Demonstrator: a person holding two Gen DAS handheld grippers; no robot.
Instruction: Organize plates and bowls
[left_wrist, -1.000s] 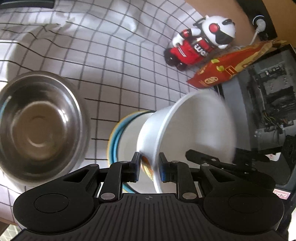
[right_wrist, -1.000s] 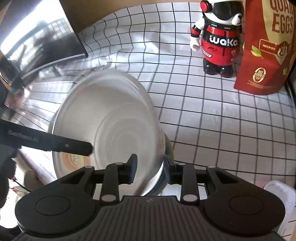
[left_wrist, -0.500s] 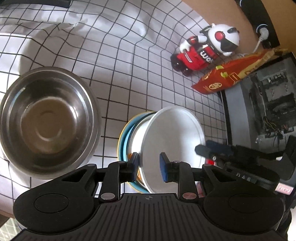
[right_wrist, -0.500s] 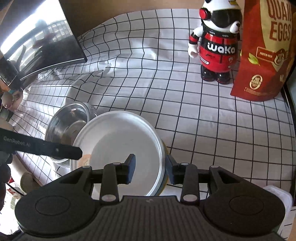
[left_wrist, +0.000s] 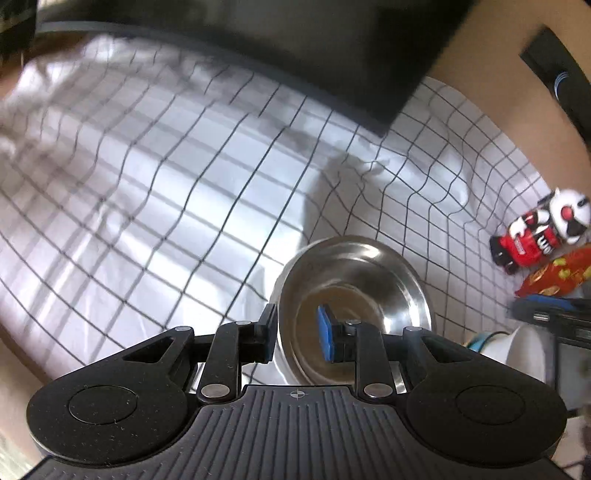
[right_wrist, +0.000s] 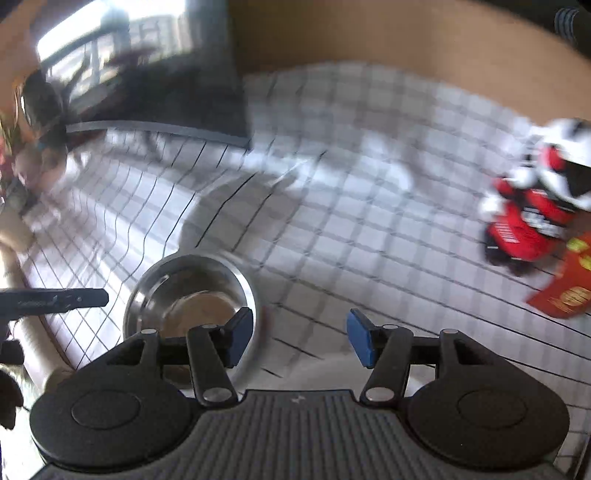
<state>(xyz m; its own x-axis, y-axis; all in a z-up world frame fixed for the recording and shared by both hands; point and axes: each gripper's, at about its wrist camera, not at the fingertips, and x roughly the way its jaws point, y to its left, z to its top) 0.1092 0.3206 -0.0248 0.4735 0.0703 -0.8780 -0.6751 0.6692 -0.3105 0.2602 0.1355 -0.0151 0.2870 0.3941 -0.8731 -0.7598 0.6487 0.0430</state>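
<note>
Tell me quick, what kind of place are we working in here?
Probably a home table set up for the recording: a white grid-patterned tablecloth, a steel bowl on it, and a toy figure beside a red snack bag near a brown wall.

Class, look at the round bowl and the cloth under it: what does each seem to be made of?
Bowl: likely polished steel; its silver inside mirrors the light and one claw finger. Cloth: probably thin fabric or plastic sheet, white with a black grid; it wrinkles.
</note>
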